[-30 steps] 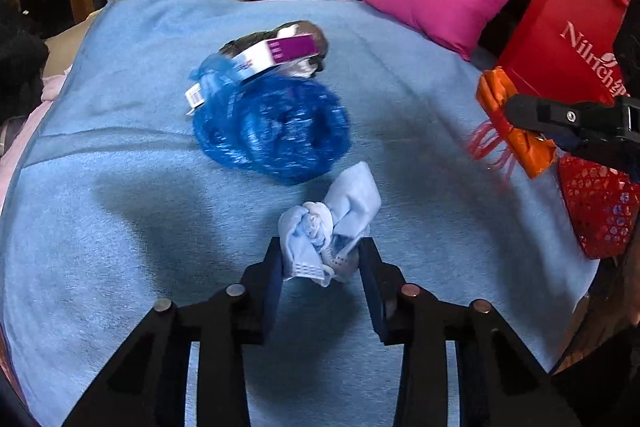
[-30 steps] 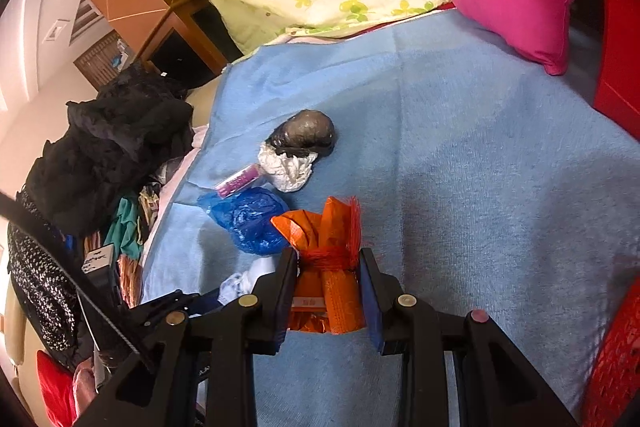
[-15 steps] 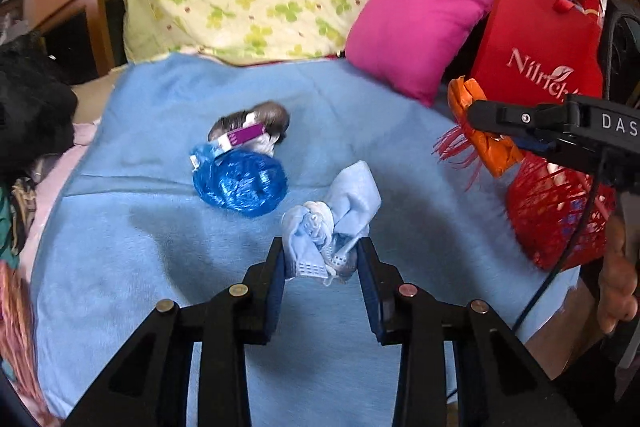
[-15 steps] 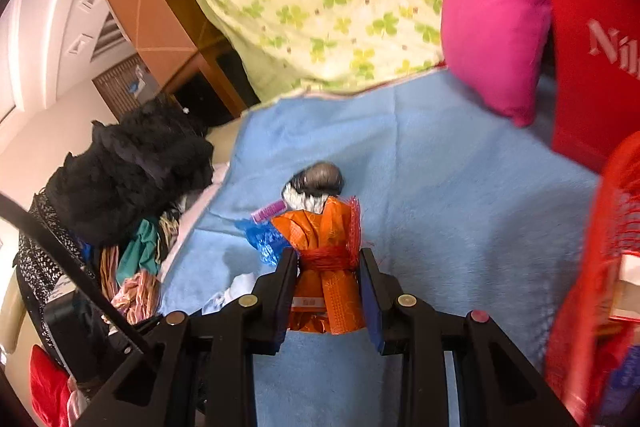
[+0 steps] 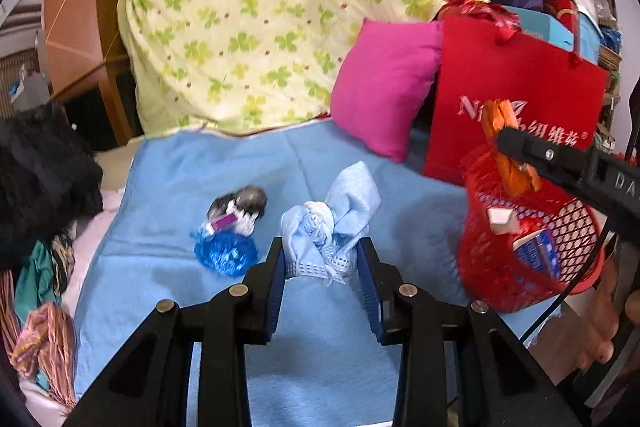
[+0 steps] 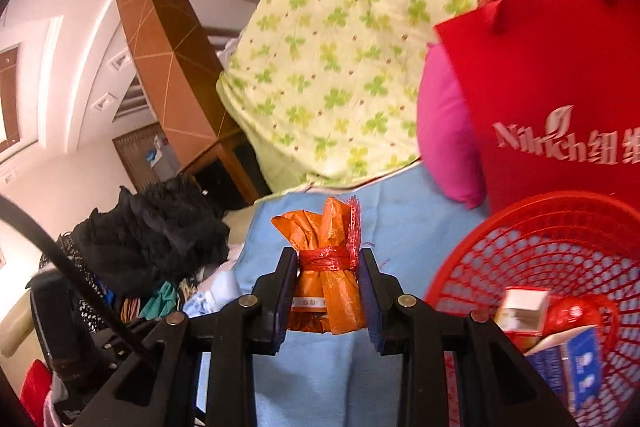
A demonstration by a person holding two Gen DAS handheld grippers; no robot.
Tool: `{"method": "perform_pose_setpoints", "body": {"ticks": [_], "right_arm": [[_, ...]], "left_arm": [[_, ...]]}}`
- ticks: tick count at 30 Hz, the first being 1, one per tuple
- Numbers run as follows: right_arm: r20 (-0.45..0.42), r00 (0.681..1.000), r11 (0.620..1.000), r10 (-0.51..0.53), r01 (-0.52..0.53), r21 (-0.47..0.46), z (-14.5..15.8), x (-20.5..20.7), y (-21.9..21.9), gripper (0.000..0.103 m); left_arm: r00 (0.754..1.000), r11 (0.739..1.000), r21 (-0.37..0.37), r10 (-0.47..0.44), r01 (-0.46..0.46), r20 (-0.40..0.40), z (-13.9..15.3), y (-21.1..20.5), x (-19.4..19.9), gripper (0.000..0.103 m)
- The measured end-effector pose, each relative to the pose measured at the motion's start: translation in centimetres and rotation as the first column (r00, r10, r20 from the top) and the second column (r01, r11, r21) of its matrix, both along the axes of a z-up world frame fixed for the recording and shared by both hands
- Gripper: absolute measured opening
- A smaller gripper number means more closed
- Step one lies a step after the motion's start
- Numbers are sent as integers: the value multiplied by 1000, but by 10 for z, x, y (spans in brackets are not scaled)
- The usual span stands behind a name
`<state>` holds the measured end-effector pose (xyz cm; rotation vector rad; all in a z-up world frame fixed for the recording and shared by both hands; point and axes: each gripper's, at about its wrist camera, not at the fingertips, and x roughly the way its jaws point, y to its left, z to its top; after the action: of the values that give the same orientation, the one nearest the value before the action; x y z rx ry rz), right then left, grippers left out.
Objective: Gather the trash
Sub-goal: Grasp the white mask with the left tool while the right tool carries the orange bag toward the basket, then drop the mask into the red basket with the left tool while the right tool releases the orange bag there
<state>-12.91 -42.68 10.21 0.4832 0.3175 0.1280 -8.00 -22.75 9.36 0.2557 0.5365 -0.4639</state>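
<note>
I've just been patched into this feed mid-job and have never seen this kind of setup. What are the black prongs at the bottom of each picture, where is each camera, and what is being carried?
There is no robot arm: a person holds a two-finger tool in each hand, and a fisheye camera on each looks forward along its black prongs.

In the left wrist picture, the left gripper has its jaws shut on a crumpled light blue face mask. In the right wrist picture, the right gripper is shut on an orange wrapper bundle tied with red mesh.

Below is a blue blanket. A blue plastic bag and a small pile of trash with a purple box lie on it. The red mesh basket on the right already holds cartons.
</note>
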Motion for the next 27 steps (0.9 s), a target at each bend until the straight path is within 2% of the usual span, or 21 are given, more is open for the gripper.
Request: {"method": "perform_pose_setpoints", "body": {"ticks": [11,27], "right_arm": [[54,994,994,-98,96,45,3,-43,-47,33],[92,982,980,-164,152,124,1,-69,-88,33]], "left_arm": [[998,999,27,-23,22,61,19,-48,-26,37],[989,994,71,-89,81,114,30,-98,-41,37]]}}
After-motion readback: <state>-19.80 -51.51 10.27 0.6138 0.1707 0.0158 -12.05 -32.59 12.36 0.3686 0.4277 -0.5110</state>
